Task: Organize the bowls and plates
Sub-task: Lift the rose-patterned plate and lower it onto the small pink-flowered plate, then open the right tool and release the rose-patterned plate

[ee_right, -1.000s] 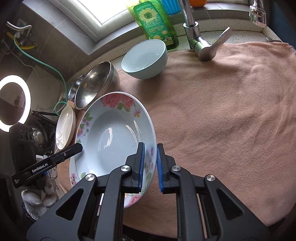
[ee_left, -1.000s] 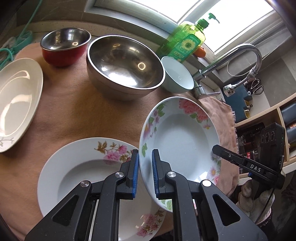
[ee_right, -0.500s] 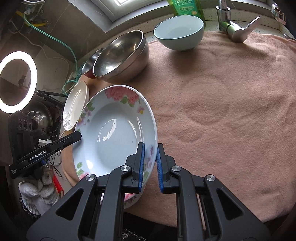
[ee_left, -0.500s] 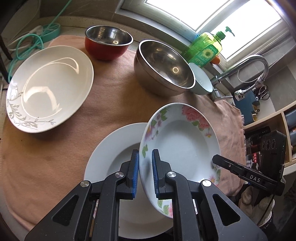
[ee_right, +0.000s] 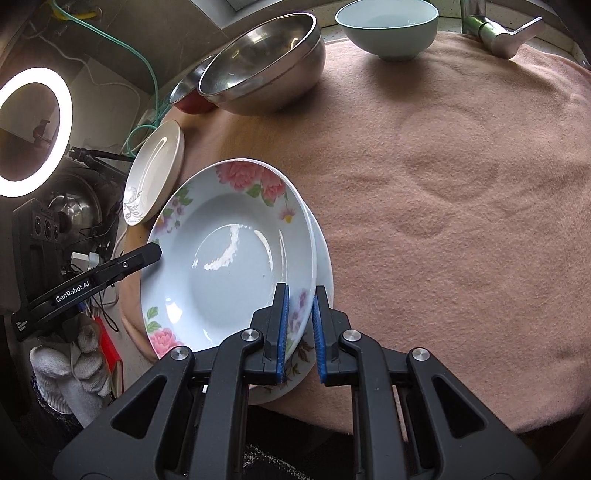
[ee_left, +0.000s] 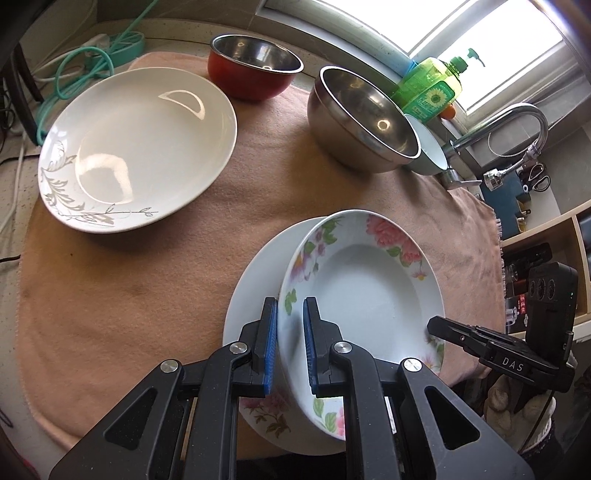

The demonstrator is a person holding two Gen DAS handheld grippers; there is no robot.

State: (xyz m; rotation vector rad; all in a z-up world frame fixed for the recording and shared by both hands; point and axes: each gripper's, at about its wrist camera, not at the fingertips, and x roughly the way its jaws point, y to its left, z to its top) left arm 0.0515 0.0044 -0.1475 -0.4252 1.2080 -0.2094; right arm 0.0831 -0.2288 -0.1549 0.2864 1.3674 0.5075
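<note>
A deep floral plate [ee_left: 369, 288] [ee_right: 229, 251] is held by opposite rims. My left gripper [ee_left: 290, 332] is shut on its near-left rim, and my right gripper [ee_right: 299, 325] is shut on its near-right rim. The plate hangs tilted just over a wider white plate with a flowered rim [ee_left: 251, 288] [ee_right: 325, 266] that lies on the pink cloth [ee_left: 147, 288]; whether they touch I cannot tell. A white plate with a grey leaf pattern [ee_left: 140, 147] [ee_right: 155, 173] lies to the left. A red bowl [ee_left: 255, 70], a steel bowl [ee_left: 362, 118] [ee_right: 258, 62] and a pale blue bowl [ee_right: 388, 29] stand at the back.
A green soap bottle [ee_left: 428, 92] and a tap [ee_left: 517, 122] stand by the window behind the bowls. Green cable [ee_left: 92, 62] lies off the cloth's far left. A ring light [ee_right: 33, 125] and gear stand past the counter's left end. Bare cloth [ee_right: 461, 184] spreads right of the plates.
Both grippers have carried the floral plate leftward and slightly down, so it now sits over the flowered white plate. The leaf-pattern plate has come fully into the left wrist view.
</note>
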